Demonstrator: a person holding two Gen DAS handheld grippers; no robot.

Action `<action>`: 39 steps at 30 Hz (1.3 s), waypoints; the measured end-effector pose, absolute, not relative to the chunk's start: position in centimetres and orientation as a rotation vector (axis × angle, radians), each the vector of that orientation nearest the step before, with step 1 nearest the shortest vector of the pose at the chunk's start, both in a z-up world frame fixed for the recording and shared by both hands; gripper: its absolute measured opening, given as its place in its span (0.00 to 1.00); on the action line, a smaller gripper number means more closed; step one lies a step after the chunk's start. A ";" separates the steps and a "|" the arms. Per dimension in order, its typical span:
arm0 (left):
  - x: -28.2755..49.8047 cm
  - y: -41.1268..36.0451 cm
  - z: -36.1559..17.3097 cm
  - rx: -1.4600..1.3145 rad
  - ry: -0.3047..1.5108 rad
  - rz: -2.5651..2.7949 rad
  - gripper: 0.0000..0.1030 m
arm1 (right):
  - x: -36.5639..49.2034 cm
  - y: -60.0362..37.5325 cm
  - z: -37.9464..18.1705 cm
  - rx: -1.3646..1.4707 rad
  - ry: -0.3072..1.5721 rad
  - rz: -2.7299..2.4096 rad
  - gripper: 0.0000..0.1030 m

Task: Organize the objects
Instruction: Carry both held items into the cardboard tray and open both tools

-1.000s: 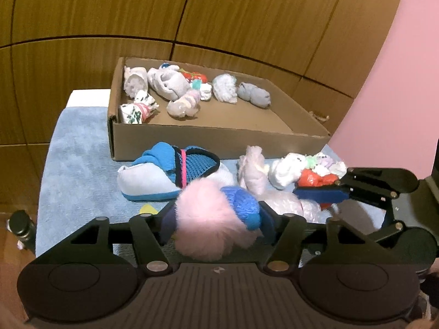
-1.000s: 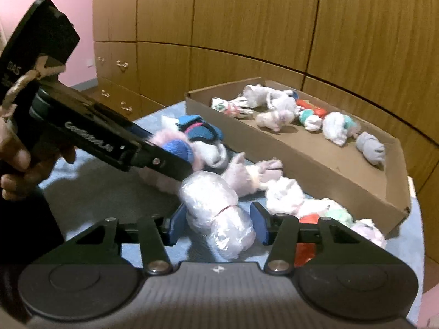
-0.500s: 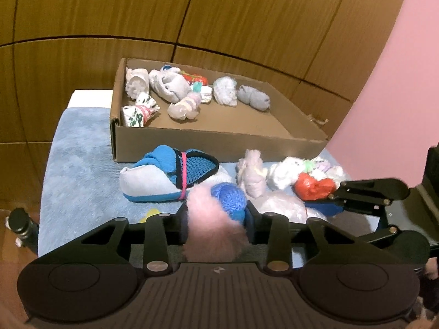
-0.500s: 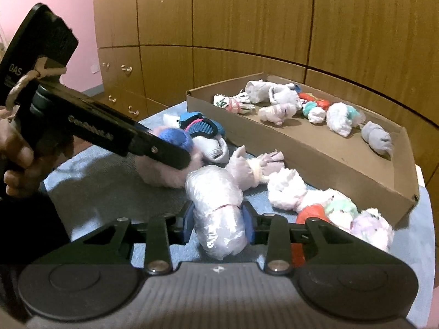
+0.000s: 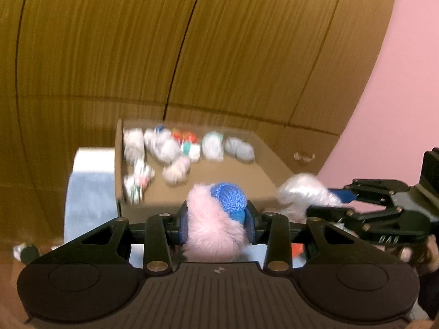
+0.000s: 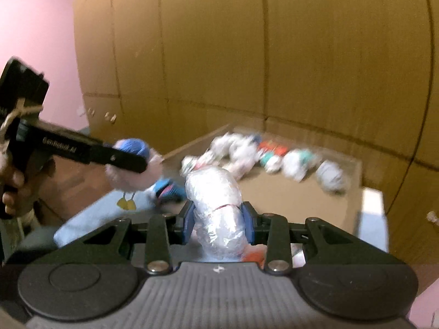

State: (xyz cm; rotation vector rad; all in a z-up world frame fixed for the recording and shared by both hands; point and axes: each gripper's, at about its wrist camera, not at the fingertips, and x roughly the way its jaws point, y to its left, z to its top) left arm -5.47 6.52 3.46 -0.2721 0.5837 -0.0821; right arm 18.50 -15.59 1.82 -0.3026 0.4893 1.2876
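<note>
Clamped between the blue pads of the left gripper (image 5: 216,219): a fluffy pink and blue bundle (image 5: 216,220), pressed on both sides, hanging in the air in front of the cardboard box (image 5: 118,164). Same bundle seen from the right wrist view out at the left, up off the light blue cloth (image 6: 90,213), with two small yellow tags (image 6: 126,205) dangling under it. Jaws drawn in on it over the last second, now holding steady.

Clamped likewise in the right gripper (image 6: 218,223): a silvery white wrapped bundle (image 6: 216,205) with a thin red band round its middle, standing upright between the pads, lifted clear of the cloth just short of the box's near wall. Jaws also closed in on it within the last second.

Inside the box, along its far side: a blurred row of rolled white, grey, red and teal bundles (image 6: 274,156). In front of the box, on the cloth: a blue and pink shoe (image 6: 167,189), partly hidden. Below the right gripper, near the box's front wall: a glimpse of something orange-red (image 6: 253,255). Behind the box: wooden cabinet fronts (image 5: 137,54); off to the side, a pink wall (image 5: 397,109). A hand (image 6: 13,189) round the left gripper's handle.
</note>
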 end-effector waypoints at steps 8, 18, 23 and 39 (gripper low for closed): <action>0.7 6.1 7.5 -0.215 0.563 -0.089 0.43 | 24.5 -14.3 5.9 -0.286 0.462 1.227 0.32; 8.2 4.0 7.2 -0.165 0.638 -0.099 0.43 | 29.8 -9.8 6.7 -0.304 0.507 1.205 0.32; 10.5 3.5 3.9 -0.182 0.709 -0.099 0.43 | 30.9 -7.4 5.3 -0.325 0.549 1.207 0.32; 15.7 4.0 -3.3 -0.075 0.832 -0.040 0.43 | 32.8 -3.1 0.5 -0.407 0.675 1.209 0.32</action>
